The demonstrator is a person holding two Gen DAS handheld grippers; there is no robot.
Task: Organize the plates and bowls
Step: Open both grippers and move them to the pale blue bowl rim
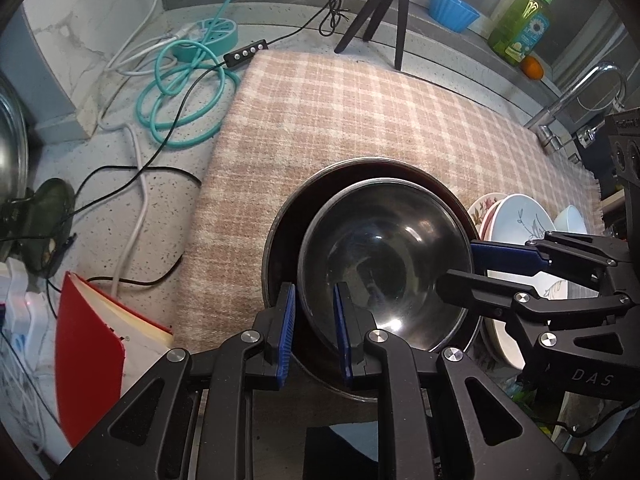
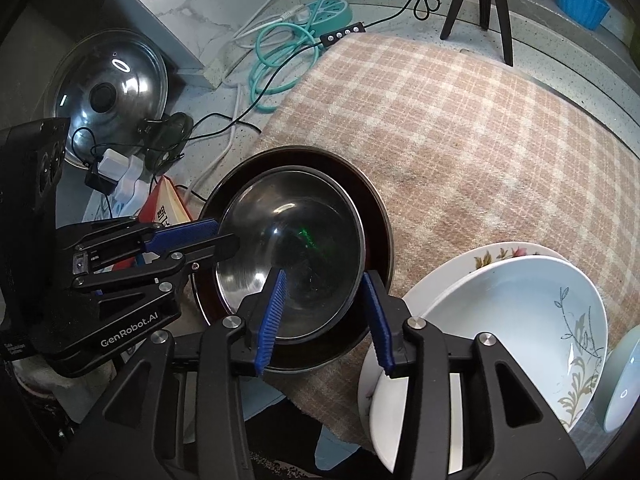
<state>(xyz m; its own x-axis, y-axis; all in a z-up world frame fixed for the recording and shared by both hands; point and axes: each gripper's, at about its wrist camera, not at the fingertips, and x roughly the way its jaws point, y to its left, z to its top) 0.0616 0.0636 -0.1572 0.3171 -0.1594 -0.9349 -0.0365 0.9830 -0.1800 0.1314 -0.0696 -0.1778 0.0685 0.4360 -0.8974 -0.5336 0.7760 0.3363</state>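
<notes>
Pinching the round steel bowl's (image 1: 384,264) near rim in our left claw (image 1: 314,334), our right claw (image 2: 324,320) straddles its opposite rim, pads apart.

Speckled grey worktop (image 1: 160,216), partly covered by a beige plaid cloth (image 1: 340,120). Marble-veined wall panel (image 1: 92,20) at 10 o'clock. Chrome faucet (image 1: 580,92) at 2 o'clock. Tripod (image 1: 384,12) and bright lamp glare at 12 o'clock. Teal cable (image 1: 180,96) coiled at 10 o'clock.

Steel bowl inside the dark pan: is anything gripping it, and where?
The left tongs clamp the round shiny steel bowl by its rim, one pad inside, one outside. The right tongs straddle the rim, open, holding nothing.
</notes>
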